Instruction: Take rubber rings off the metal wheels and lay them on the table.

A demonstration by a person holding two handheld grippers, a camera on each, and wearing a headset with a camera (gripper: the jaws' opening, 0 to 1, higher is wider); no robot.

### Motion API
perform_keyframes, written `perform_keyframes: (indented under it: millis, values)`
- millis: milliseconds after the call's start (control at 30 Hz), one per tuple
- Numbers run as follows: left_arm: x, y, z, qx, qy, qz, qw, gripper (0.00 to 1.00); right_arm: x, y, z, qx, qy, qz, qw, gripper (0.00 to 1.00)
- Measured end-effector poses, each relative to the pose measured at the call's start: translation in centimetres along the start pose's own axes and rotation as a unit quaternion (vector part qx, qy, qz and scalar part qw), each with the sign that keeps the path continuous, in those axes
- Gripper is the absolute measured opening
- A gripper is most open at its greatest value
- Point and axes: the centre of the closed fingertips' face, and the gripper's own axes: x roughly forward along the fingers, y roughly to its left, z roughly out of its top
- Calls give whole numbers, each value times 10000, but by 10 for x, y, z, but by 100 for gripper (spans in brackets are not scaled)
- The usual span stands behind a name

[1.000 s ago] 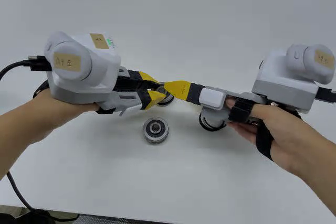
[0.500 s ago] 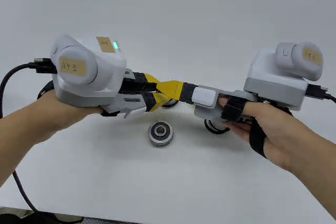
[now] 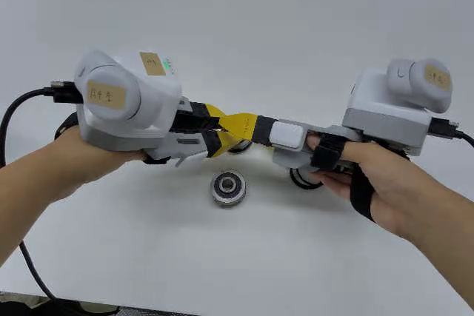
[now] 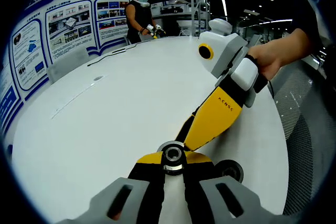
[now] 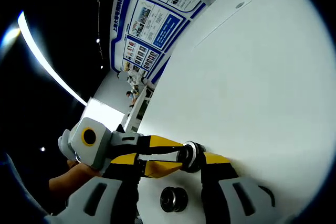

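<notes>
The held wheel (image 4: 173, 157) sits just above the table (image 3: 244, 49), in the middle of your workspace, caught between the two grippers where their yellow tips cross. Your left gripper (image 3: 221, 138) has its jaws closed on it: the left gripper view shows a yellow tip pressed against either side of the hub. Your right gripper (image 5: 189, 162) reaches in from the opposite side, and its jaws are drawn in around the same wheel, one tip touching each side of the rim. From these angles you cannot tell whether the right tips have caught the rubber itself or only the metal edge. It is also unclear whether the ring has begun to slip off.

Just in front of the crossed jaws, nearer to you, a second wheel (image 3: 227, 187) lies flat on the table. It looks to have a dark band around its metal centre, so I judge its ring has yet to come off. A loose black ring (image 3: 302, 180) lies on the table beneath your right gripper, partly hidden by it; there may be more than one there.

So you are partway through, by my reading: at least one ring is laid down, one wheel is in hand for stripping, and one wheel is waiting.
</notes>
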Motion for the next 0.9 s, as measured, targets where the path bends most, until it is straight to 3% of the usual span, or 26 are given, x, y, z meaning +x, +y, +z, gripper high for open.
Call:
perform_keyframes:
  millis: [400,567,900]
  values:
    - [0,0,0,-4,6,0,10000,12,-10,-3,4,346,-160,99,9992,37]
    - [0,0,0,0,11,-3,10000,12,-9,-5,2,317,-85,45,9995,34]
    - [1,0,0,0,13,-18,10000,12,-8,-23,1,409,-45,-309,9987,9]
